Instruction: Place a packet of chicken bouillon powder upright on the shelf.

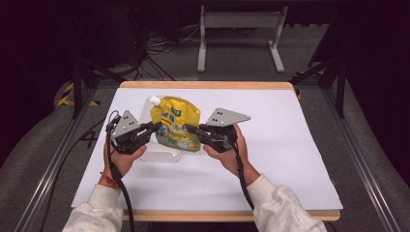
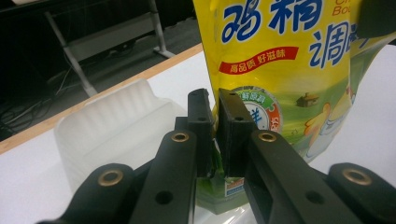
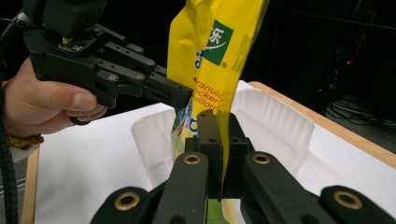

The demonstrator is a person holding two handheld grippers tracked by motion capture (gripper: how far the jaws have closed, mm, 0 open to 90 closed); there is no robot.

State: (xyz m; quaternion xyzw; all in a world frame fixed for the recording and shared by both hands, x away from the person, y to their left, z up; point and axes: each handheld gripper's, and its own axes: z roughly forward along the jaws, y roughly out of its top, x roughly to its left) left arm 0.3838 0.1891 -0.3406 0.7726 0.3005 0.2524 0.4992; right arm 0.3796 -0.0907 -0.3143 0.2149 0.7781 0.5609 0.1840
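The person's two pale sleeves (image 1: 96, 212) come in nearest the high view, and from them the hands reach forward to a gripper each. Under everything lies the white surface (image 1: 290, 159), edged in light wood. On it, between the two grippers and a little beyond them, sits a translucent white plastic tray (image 3: 275, 119) with ribbed walls. A yellow stand-up pouch (image 1: 176, 124), printed with blue characters, a red band and a green patch, stands upright over that tray, its white spout cap (image 1: 153, 99) at the top corner on the left gripper's side.

The left gripper (image 2: 214, 135) is clenched on the pouch's lower edge: its two black jaws pinch the foil between them, with the tray just behind and to one side of them. The right gripper (image 3: 219, 154) grasps the opposite edge of the same pouch, jaws closed flat on the yellow film, and the tray's rim curves just past its tips. The right gripper view also takes in the left hand (image 3: 42, 102) wrapped around its tool, whose jaws meet the pouch from the far side. A grey three-cornered plate (image 1: 227, 116) tops the right gripper.
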